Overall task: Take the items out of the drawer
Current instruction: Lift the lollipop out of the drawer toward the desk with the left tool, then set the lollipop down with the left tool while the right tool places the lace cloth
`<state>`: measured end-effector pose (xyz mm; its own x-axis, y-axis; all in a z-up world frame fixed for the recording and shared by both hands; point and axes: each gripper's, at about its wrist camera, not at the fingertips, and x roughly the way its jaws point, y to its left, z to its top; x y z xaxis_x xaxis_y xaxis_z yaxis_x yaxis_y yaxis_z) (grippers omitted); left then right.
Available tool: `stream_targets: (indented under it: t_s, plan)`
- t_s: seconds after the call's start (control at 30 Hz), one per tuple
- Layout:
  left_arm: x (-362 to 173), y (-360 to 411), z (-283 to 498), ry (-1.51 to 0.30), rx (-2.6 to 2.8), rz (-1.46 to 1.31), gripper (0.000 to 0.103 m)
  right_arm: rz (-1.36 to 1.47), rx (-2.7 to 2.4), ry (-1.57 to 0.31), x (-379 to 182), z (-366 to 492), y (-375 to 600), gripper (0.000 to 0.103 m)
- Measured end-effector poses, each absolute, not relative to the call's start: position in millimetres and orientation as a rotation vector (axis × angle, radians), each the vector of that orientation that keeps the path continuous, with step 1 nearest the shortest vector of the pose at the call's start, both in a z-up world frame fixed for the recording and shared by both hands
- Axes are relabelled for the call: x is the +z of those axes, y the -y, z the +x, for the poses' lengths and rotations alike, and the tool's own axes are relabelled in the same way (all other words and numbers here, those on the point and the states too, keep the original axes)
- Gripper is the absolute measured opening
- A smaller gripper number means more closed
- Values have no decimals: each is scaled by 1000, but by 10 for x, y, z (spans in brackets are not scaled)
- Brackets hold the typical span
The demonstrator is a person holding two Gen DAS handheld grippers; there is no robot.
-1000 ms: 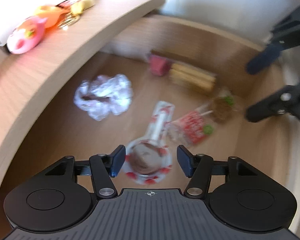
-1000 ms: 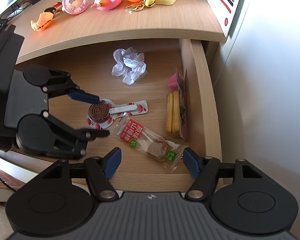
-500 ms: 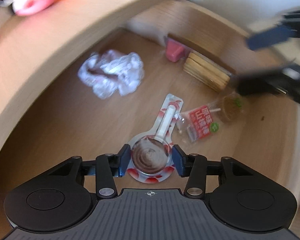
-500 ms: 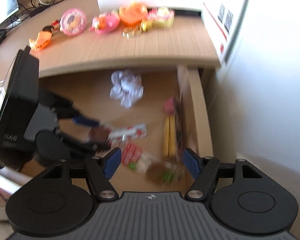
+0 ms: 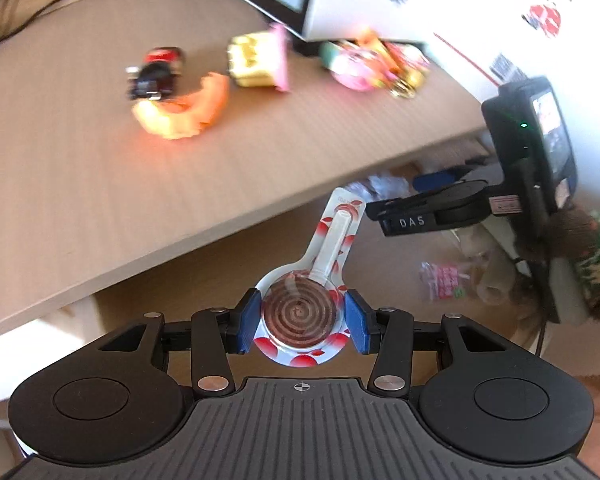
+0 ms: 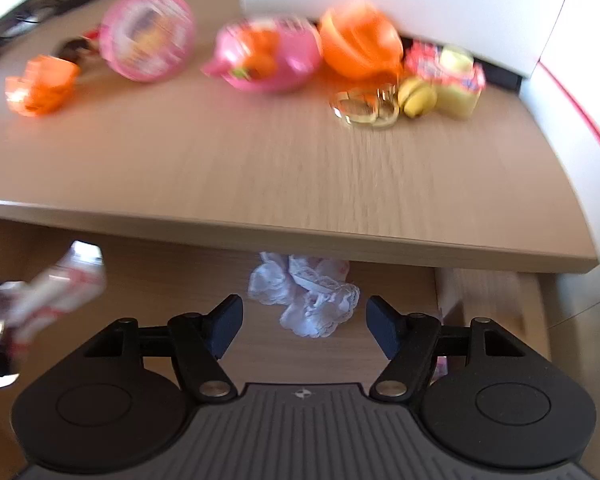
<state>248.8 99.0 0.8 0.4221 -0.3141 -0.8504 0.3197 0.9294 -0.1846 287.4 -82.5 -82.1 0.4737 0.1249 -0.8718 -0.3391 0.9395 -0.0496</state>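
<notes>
My left gripper [image 5: 302, 320] is shut on a wrapped chocolate swirl lollipop [image 5: 300, 312], whose white-and-red wrapper tail points away, lifted above the open wooden drawer [image 5: 228, 264]. The same lollipop [image 6: 56, 292] shows blurred at the left edge of the right wrist view. My right gripper [image 6: 304, 326] is open and empty, hovering over the drawer just short of a crumpled white lace scrunchie [image 6: 308, 300]. In the left wrist view the right gripper [image 5: 440, 200] appears at the right, above a red snack packet [image 5: 444, 280].
The desk top [image 6: 260, 168] above the drawer carries several toys: an orange piece [image 6: 40, 84], a pink round case [image 6: 148, 36], a pink toy [image 6: 268, 56], an orange shell [image 6: 360, 40], gold rings [image 6: 364, 108] and a yellow box [image 6: 456, 80]. A white box [image 6: 420, 0] stands behind.
The left gripper closed on the lollipop and lifted it out of the drawer, tilting up toward the desk. The right gripper moved forward from the snack packet to the scrunchie.
</notes>
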Motion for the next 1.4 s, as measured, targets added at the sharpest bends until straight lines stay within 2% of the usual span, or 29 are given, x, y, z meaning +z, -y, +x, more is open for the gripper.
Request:
stream_targets:
  t_s: [0.2, 0.27, 0.3, 0.37, 0.43, 0.47, 0.77, 1.0, 1.13, 1.23, 1.4]
  plan:
    - [61, -1186, 2455, -1046, -383, -56, 50, -258, 250, -998, -970, 2955, 722, 68]
    - [70, -1208, 2431, -1039, -380, -69, 50, -251, 253, -1014, -1016, 2969, 705, 64]
    - [75, -1208, 2422, -1037, -380, -70, 50, -245, 261, -1028, -1033, 2977, 701, 60]
    - [55, -1182, 2361, -1038, -384, -62, 50, -226, 281, -1059, -1047, 2989, 704, 33]
    - [29, -1157, 2336, -1047, -395, -57, 50, -211, 305, -1086, -1015, 2971, 714, 21]
    - [14, -1141, 2320, -1051, -404, -54, 50, -208, 312, -1099, -982, 2946, 722, 18]
    - [126, -852, 2203, -1016, -525, -45, 50, -140, 379, -1113, -259, 2244, 1045, 16]
    - [694, -754, 2378, -863, -556, -56, 50, -79, 334, -900, 612, 2077, 1347, 15]
    - [1030, -776, 2602, -757, -489, -55, 50, -53, 308, -754, 1099, 2376, 1589, 15]
    - [1090, -825, 2845, -716, -406, -51, 50, -43, 304, -687, 1255, 2514, 1586, 15]
    - [1001, -1141, 3128, -728, -214, -75, 50, -64, 269, -715, 1055, 2779, 1481, 15]
